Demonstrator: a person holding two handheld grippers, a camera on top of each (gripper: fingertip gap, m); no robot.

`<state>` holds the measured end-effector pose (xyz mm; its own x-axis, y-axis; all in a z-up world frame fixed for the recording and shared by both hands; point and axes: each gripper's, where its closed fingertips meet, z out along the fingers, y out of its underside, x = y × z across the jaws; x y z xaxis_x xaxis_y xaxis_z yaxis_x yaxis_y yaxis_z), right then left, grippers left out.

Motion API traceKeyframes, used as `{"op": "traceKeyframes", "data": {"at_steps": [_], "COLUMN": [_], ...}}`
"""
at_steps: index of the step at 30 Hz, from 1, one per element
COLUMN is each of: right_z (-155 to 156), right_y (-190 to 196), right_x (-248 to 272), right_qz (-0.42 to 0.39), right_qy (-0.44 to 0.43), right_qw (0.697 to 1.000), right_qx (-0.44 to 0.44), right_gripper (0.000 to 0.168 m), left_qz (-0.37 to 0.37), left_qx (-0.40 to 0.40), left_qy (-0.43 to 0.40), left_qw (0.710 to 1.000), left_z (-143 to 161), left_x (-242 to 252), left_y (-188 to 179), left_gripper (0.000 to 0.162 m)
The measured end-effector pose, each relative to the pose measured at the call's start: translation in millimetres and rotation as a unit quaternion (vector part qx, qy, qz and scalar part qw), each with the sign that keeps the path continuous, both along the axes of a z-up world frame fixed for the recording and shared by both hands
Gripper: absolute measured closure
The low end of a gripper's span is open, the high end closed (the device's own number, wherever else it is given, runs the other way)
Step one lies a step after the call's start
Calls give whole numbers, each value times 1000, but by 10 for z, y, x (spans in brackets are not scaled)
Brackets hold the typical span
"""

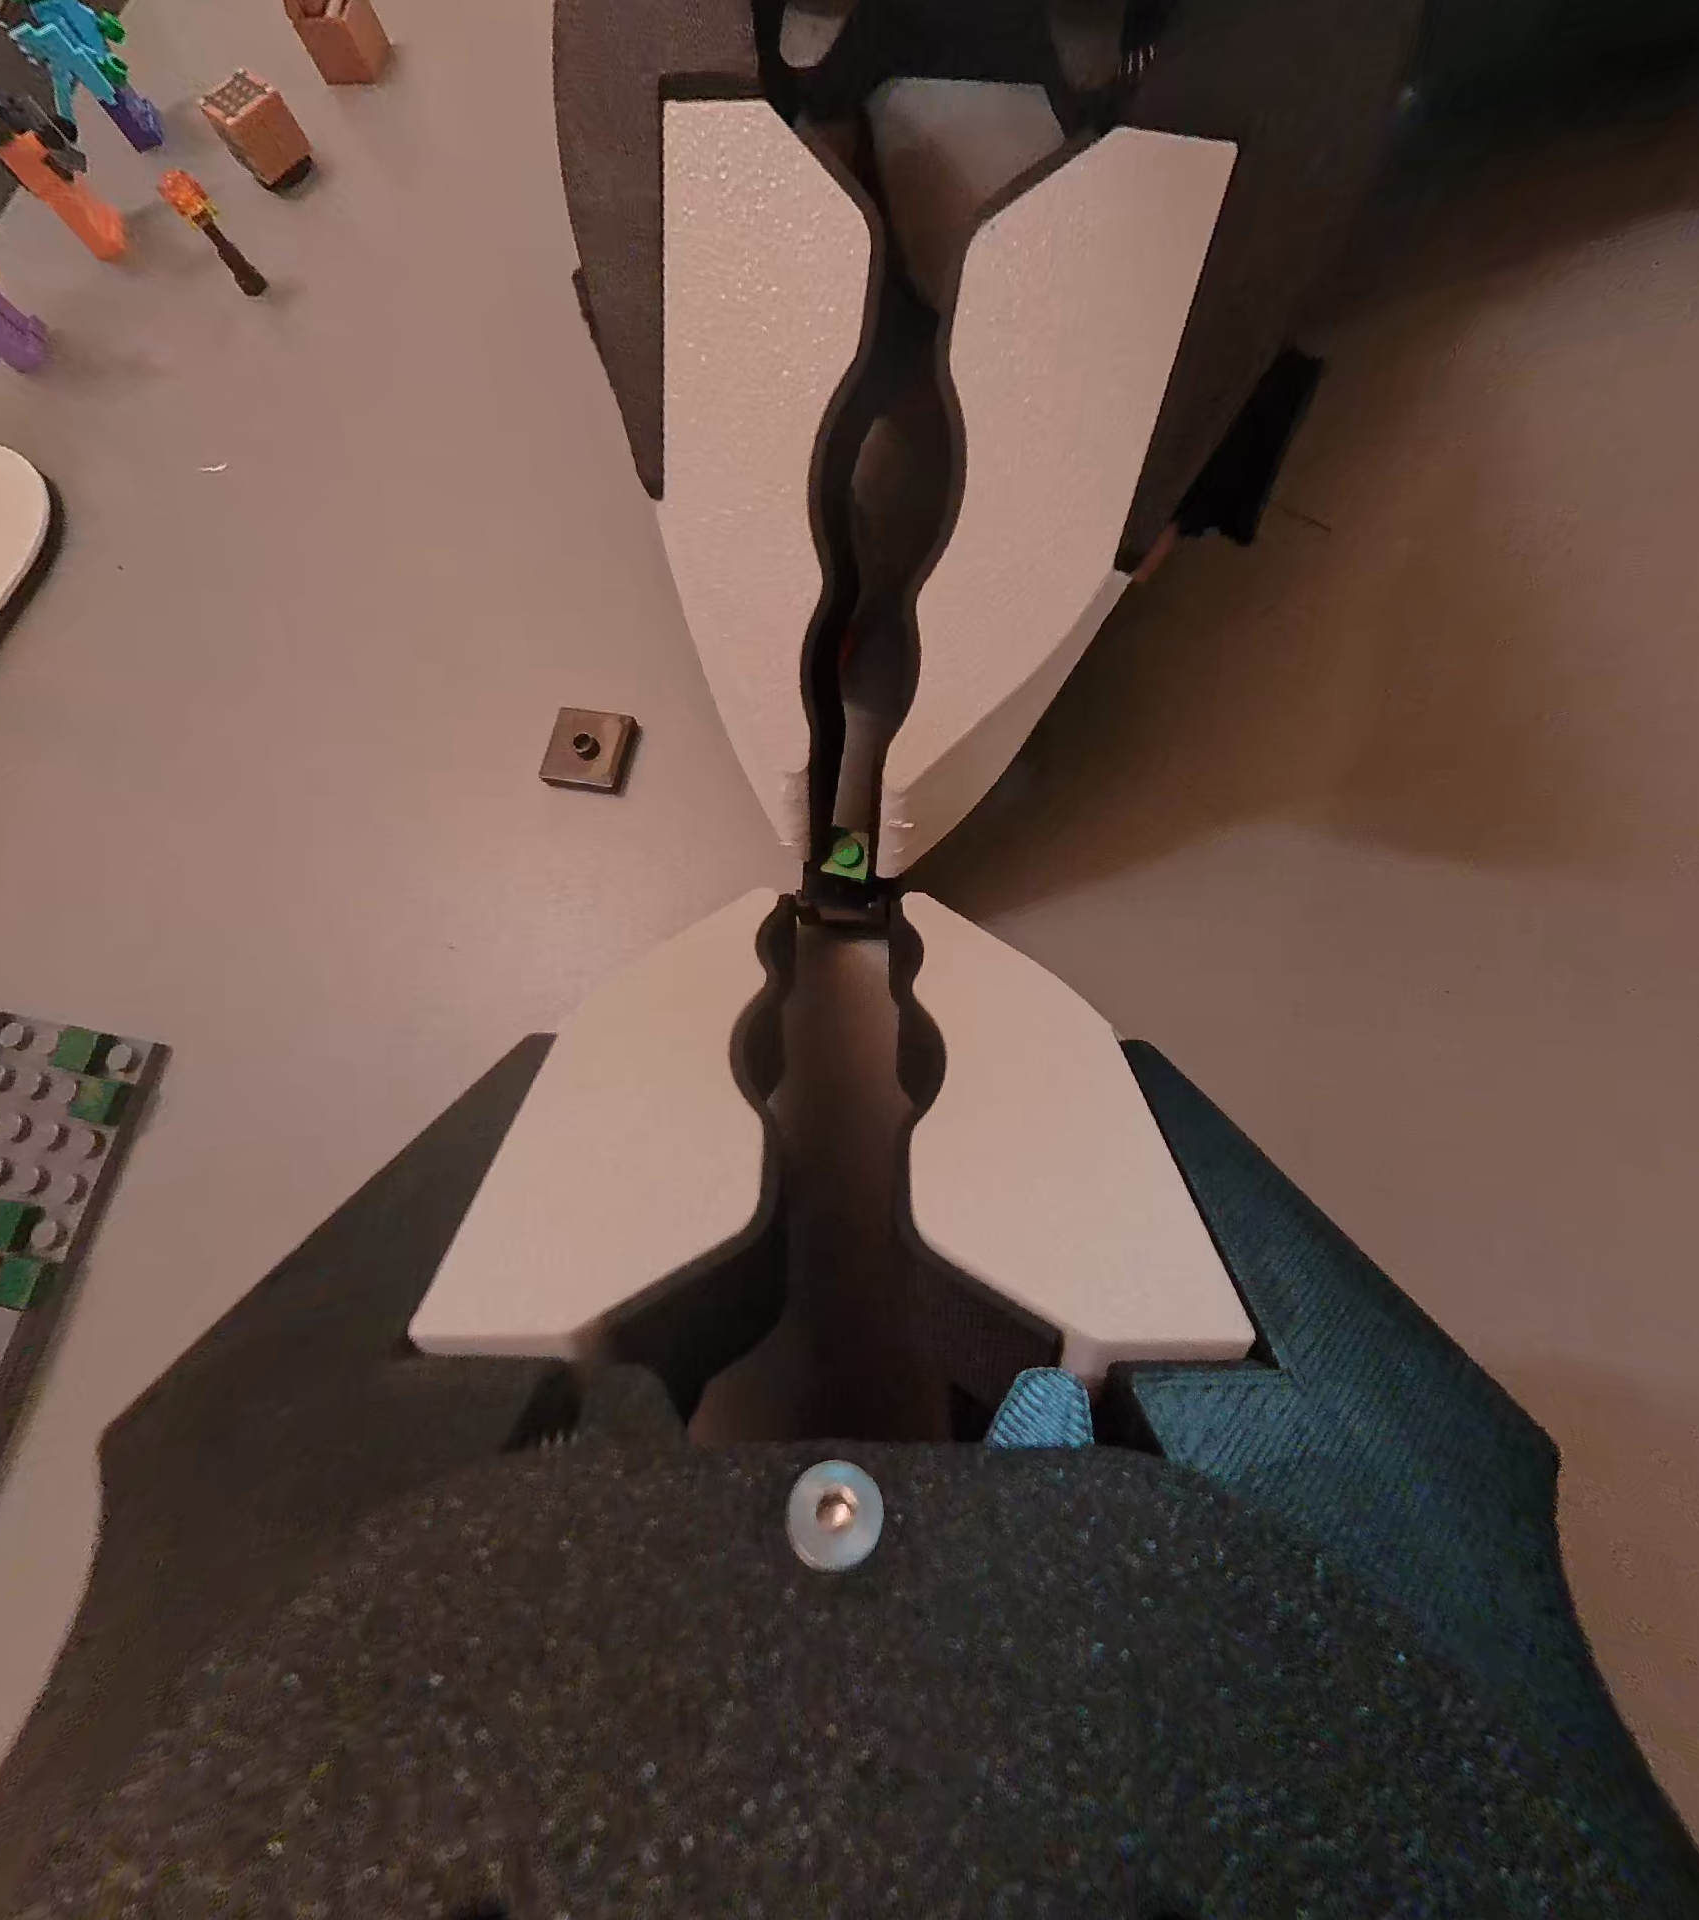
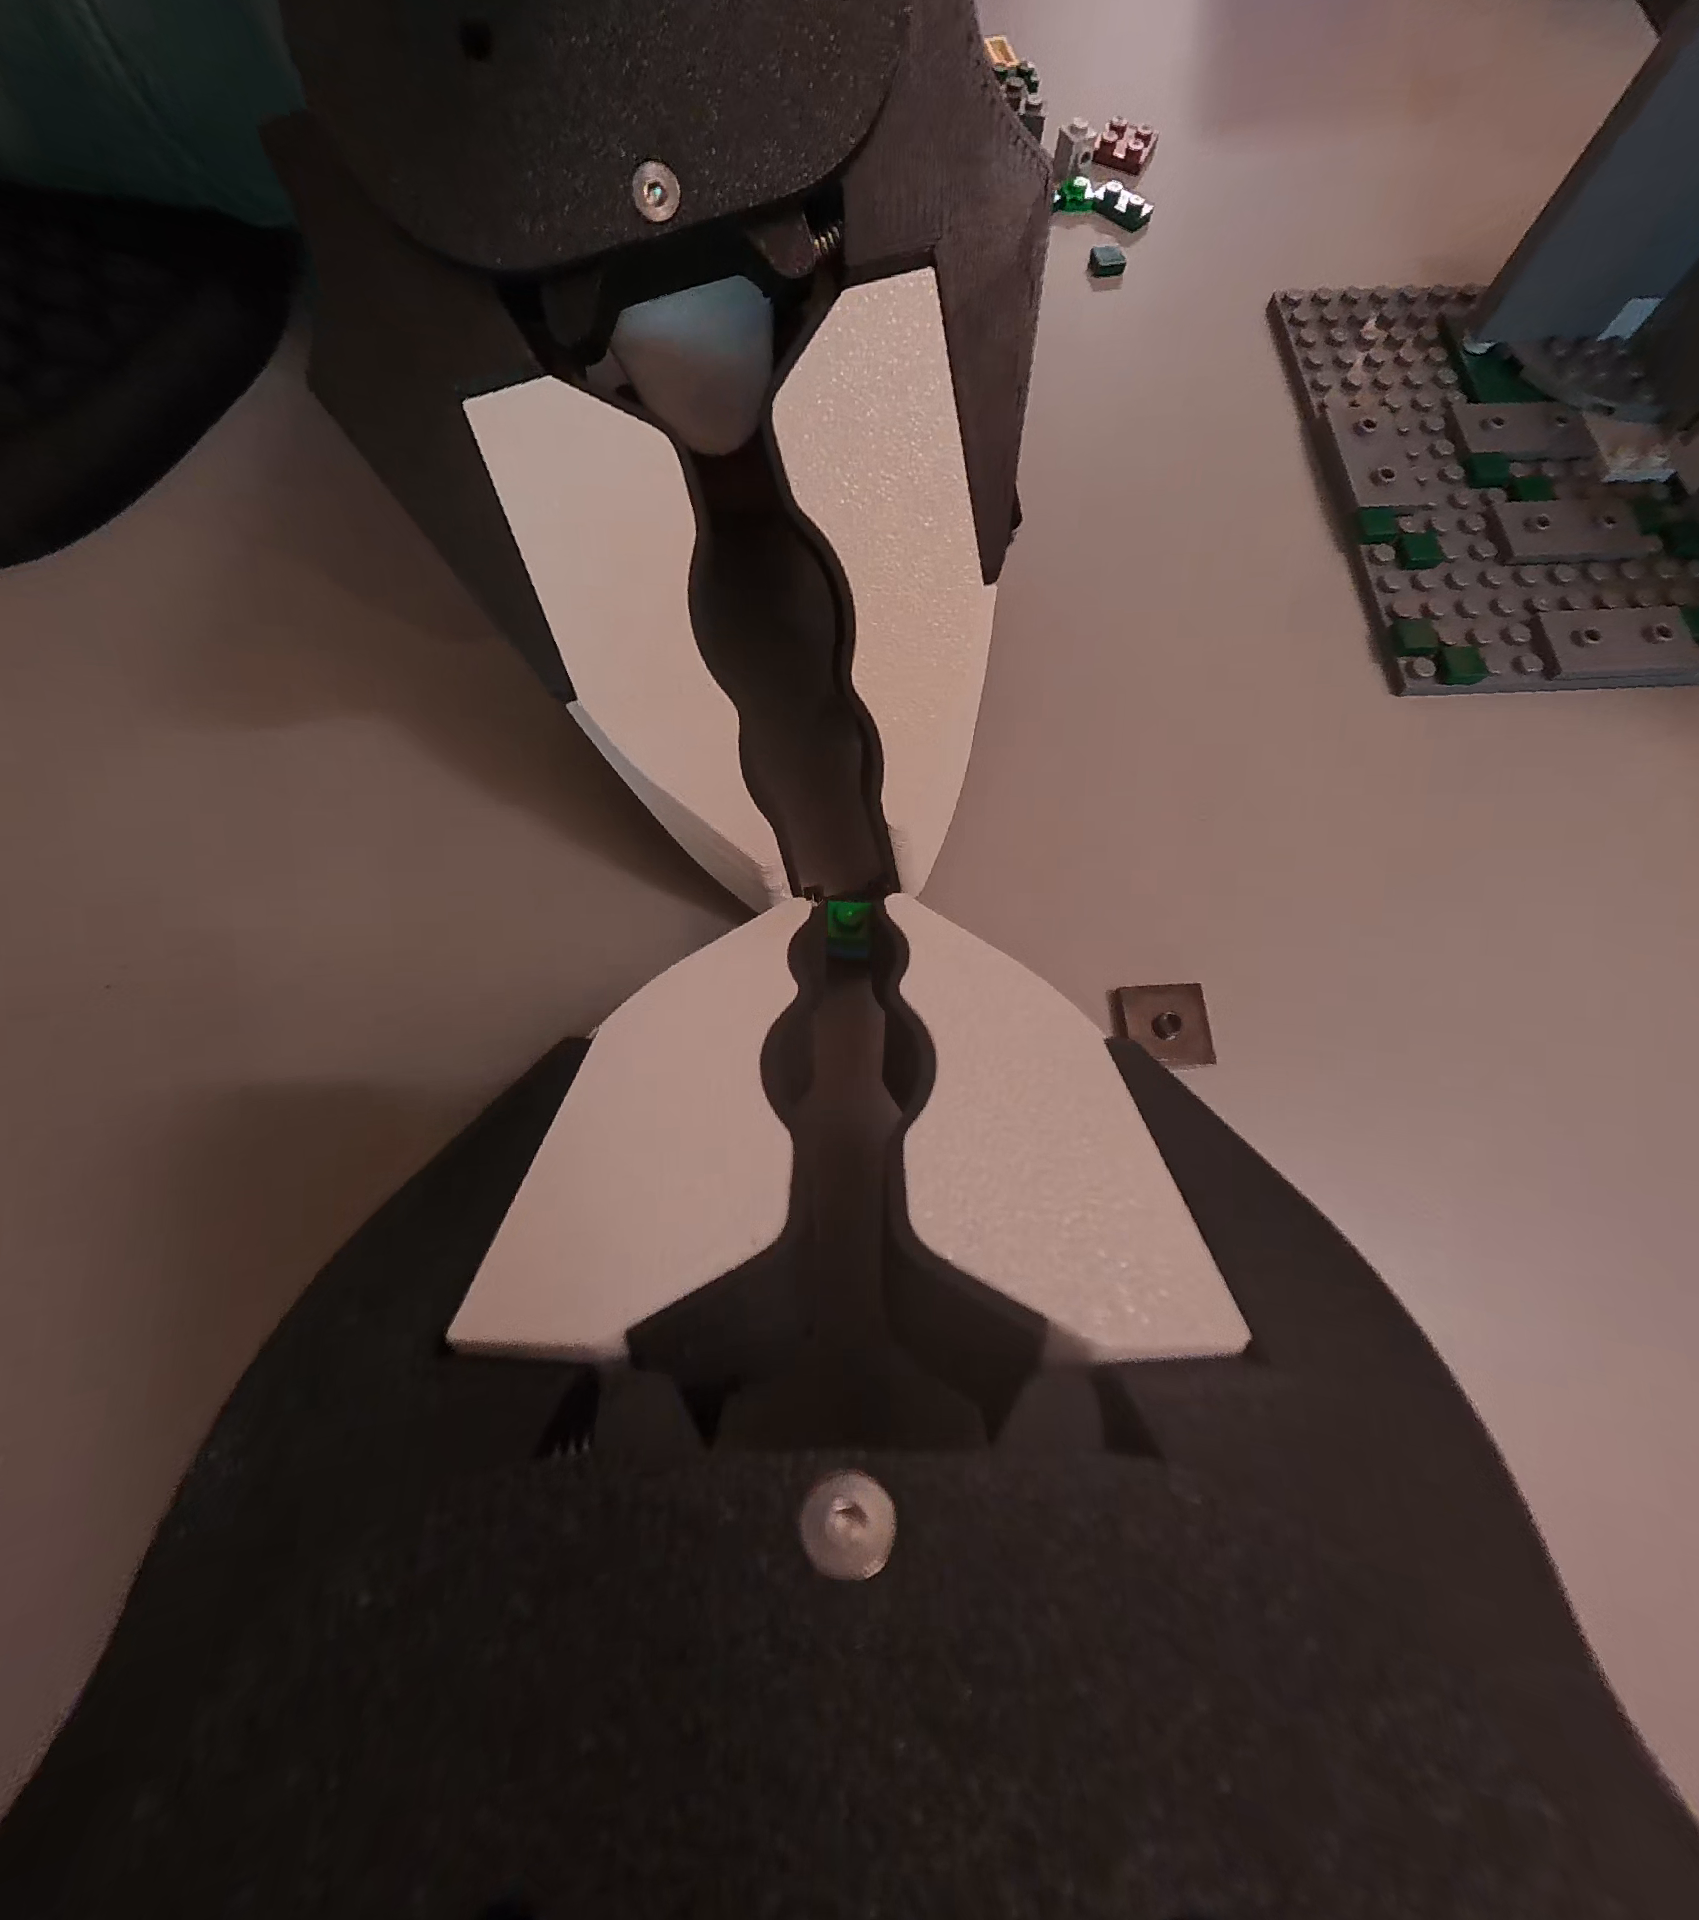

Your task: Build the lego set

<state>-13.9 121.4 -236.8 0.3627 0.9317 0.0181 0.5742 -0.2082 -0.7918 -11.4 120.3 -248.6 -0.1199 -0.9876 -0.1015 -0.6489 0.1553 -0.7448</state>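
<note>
Black textured housing fills the bottom of both wrist views, and from it each gripper's white fingers run forward to meet the other's tip to tip. At that meeting point sits a small green lego piece [image 1: 845, 858], with a dark piece [image 1: 840, 914] directly against it. The left gripper [image 1: 840, 912] is closed on the dark piece; the right gripper [image 2: 846, 930] pinches the green lego piece [image 2: 846, 921], which touches the dark one. Both are held above the pale table [image 1: 1344, 935]. A grey square tile [image 1: 588, 748] lies loose just beside the fingers. The grey studded baseplate [image 2: 1427, 582] with green bricks and a grey tower [image 2: 1645, 208] stands well apart; lego figures [image 1: 14, 135] stand farther off.
</note>
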Motion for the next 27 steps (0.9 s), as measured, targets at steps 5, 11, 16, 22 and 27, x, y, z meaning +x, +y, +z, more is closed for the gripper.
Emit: {"op": "traceKeyframes", "data": {"at_steps": [5, 11, 16, 22, 27], "right_z": [-4, -8, -17, -20, 29], "right_y": [1, 4, 14, -1, 8], "right_x": [-24, -32, -17, -11, -10], "right_qz": [20, 41, 51, 64, 61], "right_qy": [-3, -7, -10, -13, -1], "right_qw": [1000, 999, 999, 998, 998], "right_qx": [9, 10, 7, 8, 6], "right_gripper": [160, 160, 159, 159, 159], "left_qz": [-4, -5, -5, -5, -5], "left_qx": [-4, -6, -8, -8, -6], "left_qy": [0, -1, -1, -1, -2], "left_qw": [1000, 1000, 1000, 1000, 1000], "left_z": [0, 2, 2, 2, 3], "left_x": [2, 1, 1, 2, 3], "left_y": [-5, -8, -9, -10, -12], "left_gripper": [145, 145, 145, 145, 145]}}
